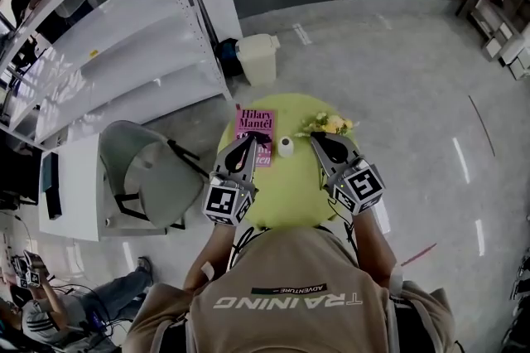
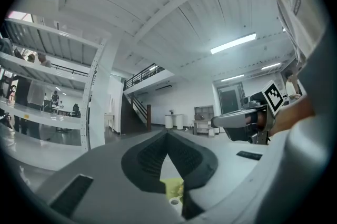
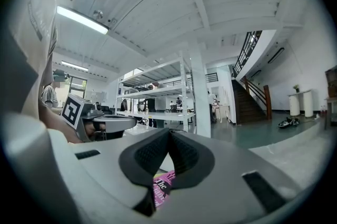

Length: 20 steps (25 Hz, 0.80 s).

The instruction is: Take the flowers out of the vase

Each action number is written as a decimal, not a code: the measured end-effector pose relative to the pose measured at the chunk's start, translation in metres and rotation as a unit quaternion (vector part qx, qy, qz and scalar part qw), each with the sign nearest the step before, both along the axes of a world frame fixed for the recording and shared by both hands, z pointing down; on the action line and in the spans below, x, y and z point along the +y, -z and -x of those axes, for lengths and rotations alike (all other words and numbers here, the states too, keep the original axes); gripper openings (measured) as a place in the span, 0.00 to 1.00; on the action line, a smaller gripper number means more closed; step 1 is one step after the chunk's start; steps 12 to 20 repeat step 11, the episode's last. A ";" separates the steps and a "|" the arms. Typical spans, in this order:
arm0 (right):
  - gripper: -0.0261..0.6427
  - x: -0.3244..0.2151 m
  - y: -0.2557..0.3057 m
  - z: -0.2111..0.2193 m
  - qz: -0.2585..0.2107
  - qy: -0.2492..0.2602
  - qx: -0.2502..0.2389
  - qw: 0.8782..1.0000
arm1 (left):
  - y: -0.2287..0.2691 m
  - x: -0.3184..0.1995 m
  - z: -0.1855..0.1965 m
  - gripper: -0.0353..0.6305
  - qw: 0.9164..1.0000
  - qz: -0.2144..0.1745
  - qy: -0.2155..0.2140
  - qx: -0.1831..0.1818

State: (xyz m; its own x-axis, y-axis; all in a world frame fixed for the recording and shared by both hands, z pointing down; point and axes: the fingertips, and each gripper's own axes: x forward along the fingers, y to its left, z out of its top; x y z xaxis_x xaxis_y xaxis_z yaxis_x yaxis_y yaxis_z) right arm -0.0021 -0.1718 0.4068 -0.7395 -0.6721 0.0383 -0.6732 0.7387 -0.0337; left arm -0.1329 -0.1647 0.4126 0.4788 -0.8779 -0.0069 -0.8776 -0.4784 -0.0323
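The task is judged done: flowers (image 1: 328, 125) laid on the table (image 1: 290, 206) near the vase (image 1: 286, 146), left gripper (image 1: 252, 137) and right gripper (image 1: 320, 141) clenched empty.

Head view looks steeply down on the table (image 1: 286, 187); gripper views look level.

We see a round lime-green tabletop (image 1: 286, 198), smooth and matt, and a pink paperback book (image 1: 253, 126) with a faintly sheened paper cover. The small white vase (image 1: 286, 147) looks smooth, though we cannot tell its material. The yellow flowers (image 1: 330, 124) are too small for us to judge their texture. The left gripper (image 1: 252, 136) and right gripper (image 1: 319, 137) have matt grey plastic shells, with finely ribbed black pads (image 2: 152, 157) that look like rubber. The white metal shelving (image 1: 124, 36) gleams. The polished grey floor (image 1: 397, 70) reflects streaks of light. The grey shell chair (image 1: 145, 169) looks like smooth plastic, and the beige shirt (image 1: 290, 293) like soft cloth.
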 end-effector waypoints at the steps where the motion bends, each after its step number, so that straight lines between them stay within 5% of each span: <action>1: 0.04 0.001 -0.001 0.000 0.000 0.000 0.001 1.000 | -0.002 0.001 0.000 0.06 1.000 0.000 0.000 0.001; 20: 0.04 -0.001 0.001 -0.004 0.003 -0.001 -0.001 1.000 | -0.001 0.003 -0.003 0.06 1.000 0.001 0.000 0.007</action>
